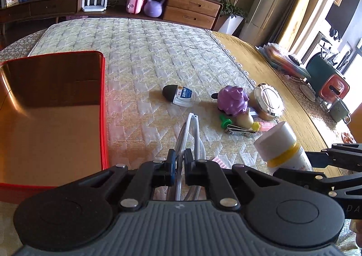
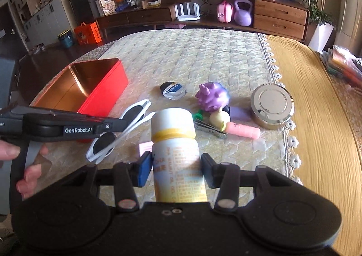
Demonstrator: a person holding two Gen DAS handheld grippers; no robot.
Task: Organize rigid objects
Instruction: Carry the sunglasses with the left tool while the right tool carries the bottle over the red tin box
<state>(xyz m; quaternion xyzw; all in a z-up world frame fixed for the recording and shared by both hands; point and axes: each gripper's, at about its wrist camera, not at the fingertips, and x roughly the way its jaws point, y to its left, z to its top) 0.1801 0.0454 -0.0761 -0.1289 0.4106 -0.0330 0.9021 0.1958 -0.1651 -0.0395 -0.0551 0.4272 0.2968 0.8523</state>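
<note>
The left tool point(image 1: 179, 161) is gripping white-framed dark-lensed sunglasses point(image 2: 117, 129) tightly, and the right tool point(image 2: 175, 168) is clamping a white yellow-collared plastic bottle point(image 2: 175, 142). Ahead, a purple spiky toy point(image 2: 211, 96), a round gold tin point(image 2: 272, 106) and a metal nail clipper point(image 2: 210, 128) are crowding the quilted bench point(image 1: 147, 52). The open red metal box point(image 1: 45, 108) is sitting left, with free quilt lying beyond.

Open red box point(image 2: 99, 88), left: interior free, top unobstructed. Quilt point(image 2: 192, 56) beyond it: wide bare stretch to the far edge. Right of centre, a crowded cluster: pouch point(image 2: 173, 90), purple toy point(image 2: 212, 96), gold tin point(image 2: 272, 106), clippers point(image 2: 210, 128), pink tube point(image 2: 244, 130).
</note>
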